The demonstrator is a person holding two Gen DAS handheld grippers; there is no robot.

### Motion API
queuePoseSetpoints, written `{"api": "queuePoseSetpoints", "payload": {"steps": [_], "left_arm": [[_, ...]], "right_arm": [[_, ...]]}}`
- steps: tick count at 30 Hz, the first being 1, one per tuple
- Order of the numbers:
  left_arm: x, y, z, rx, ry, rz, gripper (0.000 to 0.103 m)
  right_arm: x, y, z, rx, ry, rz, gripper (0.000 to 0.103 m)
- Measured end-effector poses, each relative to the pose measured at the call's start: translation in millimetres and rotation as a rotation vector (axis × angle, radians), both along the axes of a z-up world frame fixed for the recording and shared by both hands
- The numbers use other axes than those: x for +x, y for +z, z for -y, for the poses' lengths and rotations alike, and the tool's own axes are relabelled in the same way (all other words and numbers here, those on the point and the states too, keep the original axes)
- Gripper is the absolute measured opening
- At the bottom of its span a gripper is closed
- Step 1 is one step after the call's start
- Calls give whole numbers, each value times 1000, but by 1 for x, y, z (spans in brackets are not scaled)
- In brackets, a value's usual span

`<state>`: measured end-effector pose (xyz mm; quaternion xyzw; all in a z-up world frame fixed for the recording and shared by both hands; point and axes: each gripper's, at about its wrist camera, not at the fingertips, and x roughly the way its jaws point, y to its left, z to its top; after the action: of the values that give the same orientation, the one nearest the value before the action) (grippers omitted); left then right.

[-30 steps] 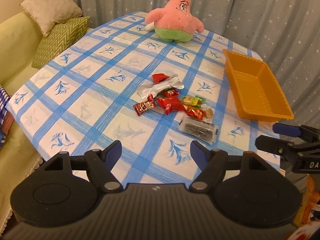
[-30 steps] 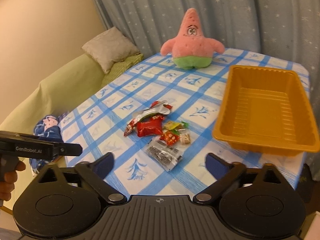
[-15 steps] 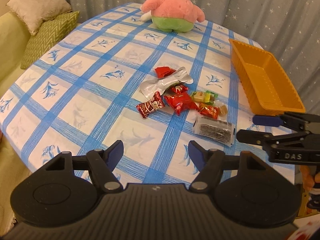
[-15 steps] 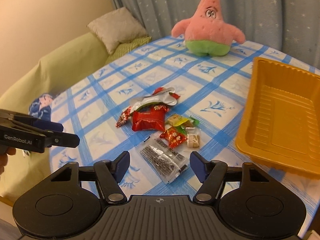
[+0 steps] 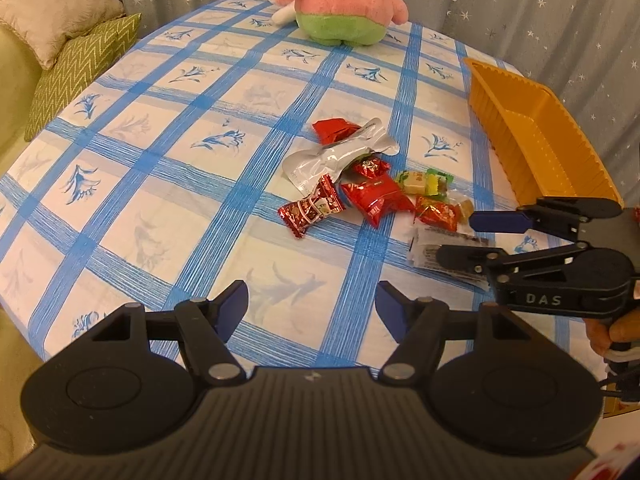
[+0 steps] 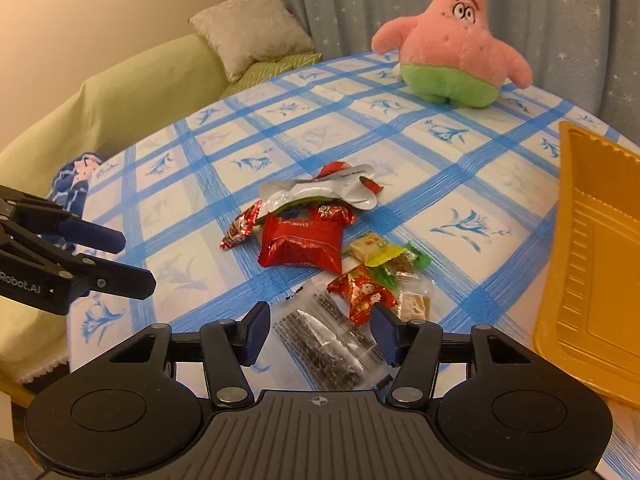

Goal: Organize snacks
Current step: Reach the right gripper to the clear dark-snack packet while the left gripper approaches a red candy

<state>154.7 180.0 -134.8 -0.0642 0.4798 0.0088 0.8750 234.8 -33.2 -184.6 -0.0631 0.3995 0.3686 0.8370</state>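
A pile of snacks lies mid-table: a red packet (image 6: pixel 302 246), a silver pouch (image 6: pixel 320 192), a yellow-green candy (image 6: pixel 376 250) and a small red candy (image 6: pixel 362 294). Nearest me is a clear packet of dark bits (image 6: pixel 324 340). My right gripper (image 6: pixel 320 330) straddles that packet with its jaws closing, and the pads do not visibly press on it. In the left wrist view the right gripper (image 5: pixel 472 240) hovers over the same packet (image 5: pixel 428 250). My left gripper (image 5: pixel 312 304) is open over bare cloth, short of a red wrapped candy (image 5: pixel 312 210). An empty orange tray (image 6: pixel 592 248) stands at the right.
A pink star plush (image 6: pixel 452 44) sits at the far side of the blue checked tablecloth (image 5: pixel 168 184). A green sofa (image 6: pixel 120 96) with cushions (image 5: pixel 60 20) runs along the left. Starry curtains hang behind. The table's near edge is just below both grippers.
Both grippers came forward and down toward the snack pile. The right jaws narrowed from wide open to either side of the clear packet. The left jaws stayed wide.
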Motion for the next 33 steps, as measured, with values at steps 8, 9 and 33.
{"api": "queuePoseSetpoints", "payload": {"steps": [8, 9, 33], "left_arm": [[6, -7, -7, 12, -12, -6, 68], [7, -8, -8, 15, -14, -7, 68], [38, -26, -6, 91, -181, 72, 49]], "right_arm": [[-3, -8, -12, -39, 50, -10, 56], [-4, -9, -13, -47, 57, -9, 56], [-16, 3, -7, -32, -104, -1, 37]]}}
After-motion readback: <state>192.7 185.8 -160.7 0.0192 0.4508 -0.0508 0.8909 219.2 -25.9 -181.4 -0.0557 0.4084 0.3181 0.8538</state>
